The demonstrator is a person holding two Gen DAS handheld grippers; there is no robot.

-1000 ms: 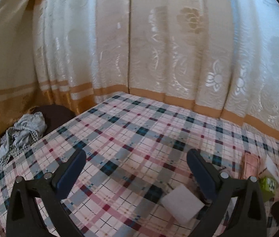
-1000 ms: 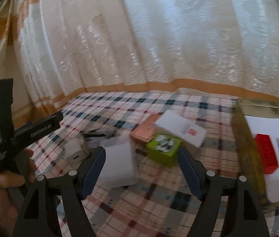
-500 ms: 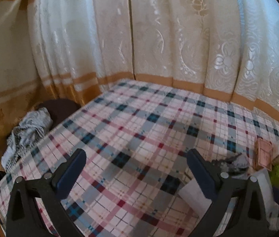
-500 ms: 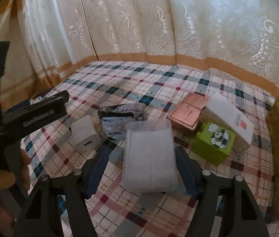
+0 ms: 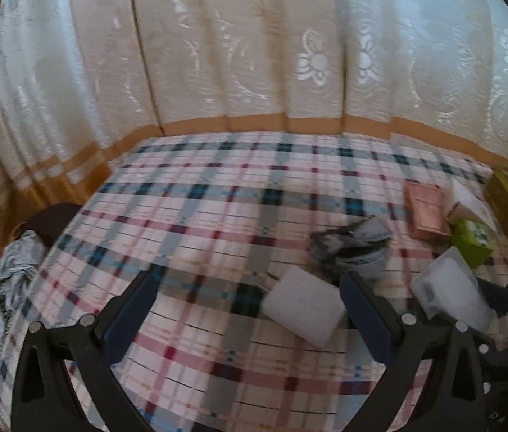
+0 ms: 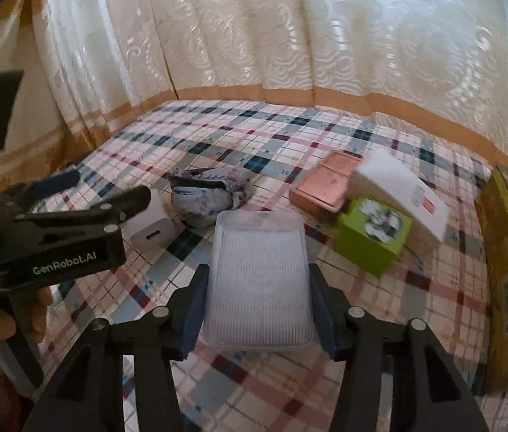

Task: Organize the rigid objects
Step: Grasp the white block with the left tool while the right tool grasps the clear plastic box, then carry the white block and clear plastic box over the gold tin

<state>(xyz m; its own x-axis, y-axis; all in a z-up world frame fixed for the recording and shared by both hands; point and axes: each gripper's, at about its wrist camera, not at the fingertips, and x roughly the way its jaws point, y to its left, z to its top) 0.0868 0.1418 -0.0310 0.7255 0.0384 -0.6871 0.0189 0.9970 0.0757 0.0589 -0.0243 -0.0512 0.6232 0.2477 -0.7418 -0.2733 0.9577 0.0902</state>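
Two claws at work: right claw [image 6: 257, 315] just closing, pads flush on clear plastic box [image 6: 259, 277] flat on plaid cloth [image 6: 290, 136], ready for lifting; left claw [image 5: 250, 309] spread, empty, near white charger [image 5: 304, 304].

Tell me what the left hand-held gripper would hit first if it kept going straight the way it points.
Probably the white charger block, lying on the plaid cloth just inside the left hand-held gripper, near its right-side finger. If it slips past that, the cloth itself; depth is hard to judge.
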